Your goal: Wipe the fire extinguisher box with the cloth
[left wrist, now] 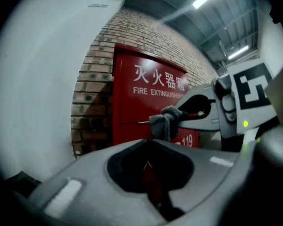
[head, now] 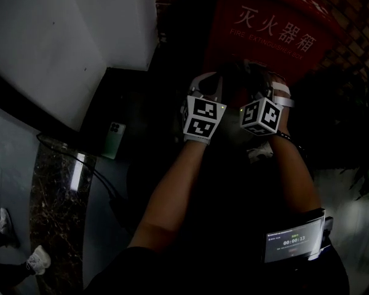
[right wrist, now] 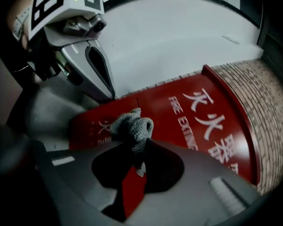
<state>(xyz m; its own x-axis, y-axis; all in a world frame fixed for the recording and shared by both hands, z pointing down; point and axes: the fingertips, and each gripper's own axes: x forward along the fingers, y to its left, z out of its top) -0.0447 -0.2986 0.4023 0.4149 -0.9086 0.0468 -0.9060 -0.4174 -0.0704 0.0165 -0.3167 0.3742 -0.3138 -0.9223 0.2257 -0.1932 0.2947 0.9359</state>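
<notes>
Two grippers: side by side, frame centre.
Right gripper (right wrist: pixel 134 142): clamped on grey cloth (right wrist: pixel 131 125).
Left gripper (left wrist: pixel 148 145): closed, empty.
Fire extinguisher box (head: pixel 267 35): upper right.
Progress: cloth seemingly short of box; wiping remains.

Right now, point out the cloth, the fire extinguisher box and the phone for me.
cloth (right wrist: pixel 132 126), right gripper view, bunched grey knit.
fire extinguisher box (left wrist: pixel 132 108), left gripper view, bare red door under the lettering.
phone (head: pixel 114 140), head view, pale green back.
</notes>
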